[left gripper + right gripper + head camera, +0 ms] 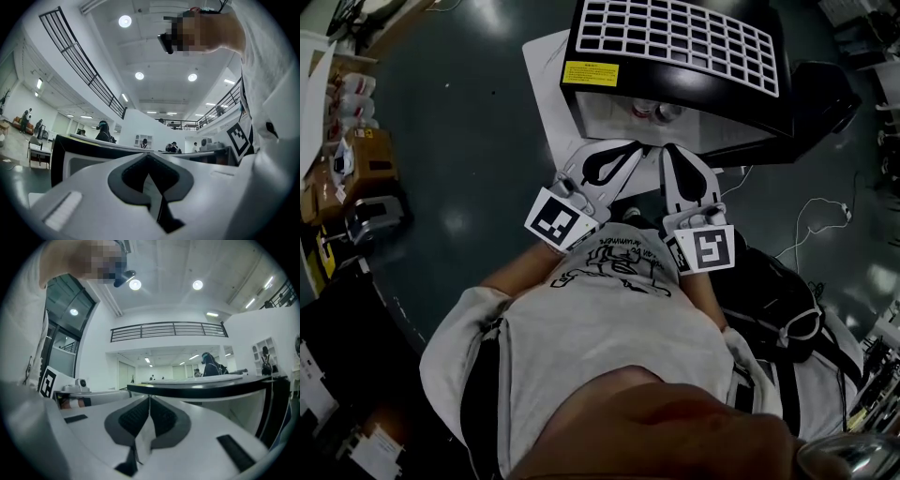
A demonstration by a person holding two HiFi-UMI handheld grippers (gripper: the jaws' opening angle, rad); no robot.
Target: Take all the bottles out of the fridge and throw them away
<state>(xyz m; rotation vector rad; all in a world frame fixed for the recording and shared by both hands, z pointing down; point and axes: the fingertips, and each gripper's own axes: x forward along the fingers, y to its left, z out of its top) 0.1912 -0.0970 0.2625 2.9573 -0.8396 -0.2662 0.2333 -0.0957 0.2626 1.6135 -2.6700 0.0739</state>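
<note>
Now: both grippers are held level and side by side in front of the person's chest, short of the fridge point(675, 37); I judge that no bottle has been reached yet.
Fridge: it stands on a white sheet point(546, 66) on the floor, with its open front facing the person.
Bottles point(661, 112): they sit close together just inside the fridge's front edge, near its middle. They are too small to count.
Left gripper point(636, 148): its pads point(133, 174) meet at the tip and nothing is between them.
Right gripper point(670, 150): its pads point(133, 420) are likewise together and it is empty.
Risk, jaws: pushed in closed as they are, the tips would shove a bottle back or tip it over instead of straddling it.
Risk, crowding: two grippers entering one narrow opening could knock each other or the fridge's front edge.
Risk, neighbours: because the bottles are packed tight, closing on one may topple the next.
Risk, slip: a smooth, round bottle pinched off-centre could twist out and drop to the floor.
</note>
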